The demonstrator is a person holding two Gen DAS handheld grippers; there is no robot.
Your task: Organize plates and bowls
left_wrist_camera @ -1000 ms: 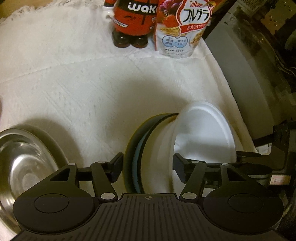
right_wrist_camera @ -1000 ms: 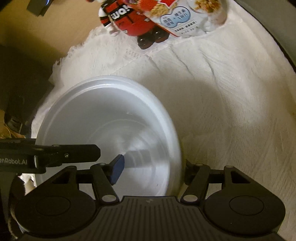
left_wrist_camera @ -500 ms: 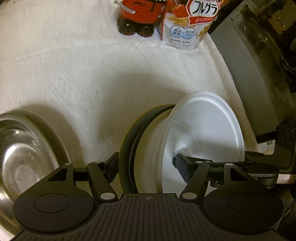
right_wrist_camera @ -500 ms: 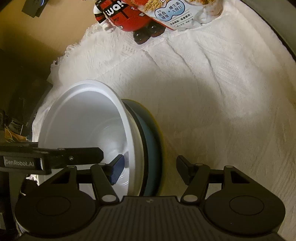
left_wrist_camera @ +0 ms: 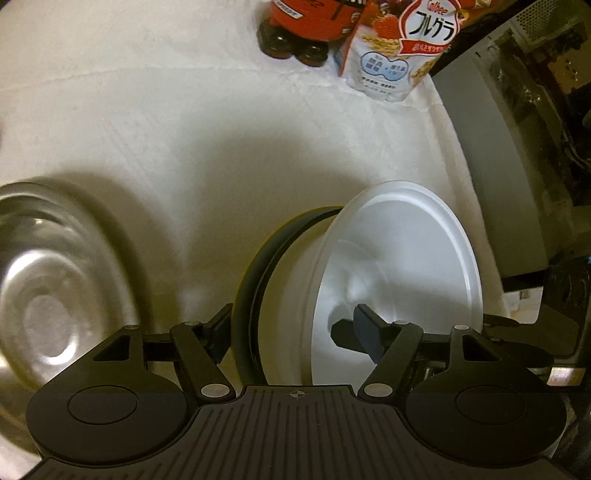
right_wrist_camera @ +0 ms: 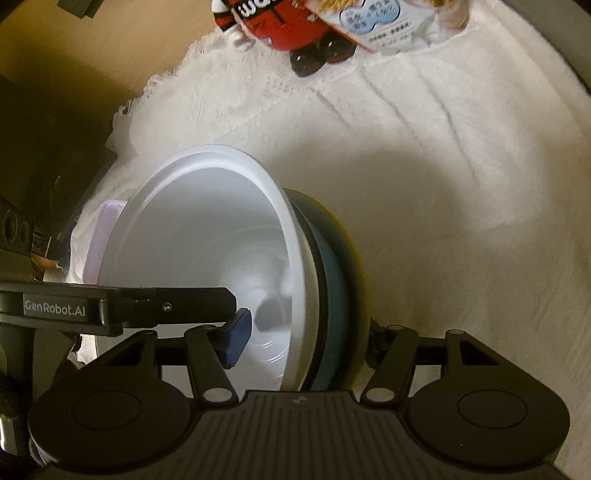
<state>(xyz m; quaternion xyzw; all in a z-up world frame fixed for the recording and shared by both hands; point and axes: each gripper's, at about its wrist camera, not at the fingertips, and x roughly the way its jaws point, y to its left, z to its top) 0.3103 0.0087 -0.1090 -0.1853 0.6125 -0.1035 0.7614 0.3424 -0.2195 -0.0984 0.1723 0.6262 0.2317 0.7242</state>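
A white woven cloth (left_wrist_camera: pixel 207 155) with a soft, nubbly texture covers the table. In the left wrist view a shiny steel bowl (left_wrist_camera: pixel 48 280) sits at the near left, and a red bottle (left_wrist_camera: pixel 303 26) and a glossy cereal bag (left_wrist_camera: pixel 402 55) stand at the far edge. At near centre a smooth white bowl (left_wrist_camera: pixel 399 266) is tipped on edge against a stack of dark round plates (left_wrist_camera: pixel 258 295). The left gripper (left_wrist_camera: pixel 291 334) straddles bowl and plates, its jaws opening wide, pads clear of them. In the right wrist view the cloth's frayed fringe (right_wrist_camera: pixel 162 85) shows at far left. The right gripper (right_wrist_camera: pixel 306 341) is clamped across the white bowl's wall and the teal and dark plates (right_wrist_camera: pixel 336 295) behind it, the ribbed blue pad (right_wrist_camera: pixel 236 339) inside the bowl.
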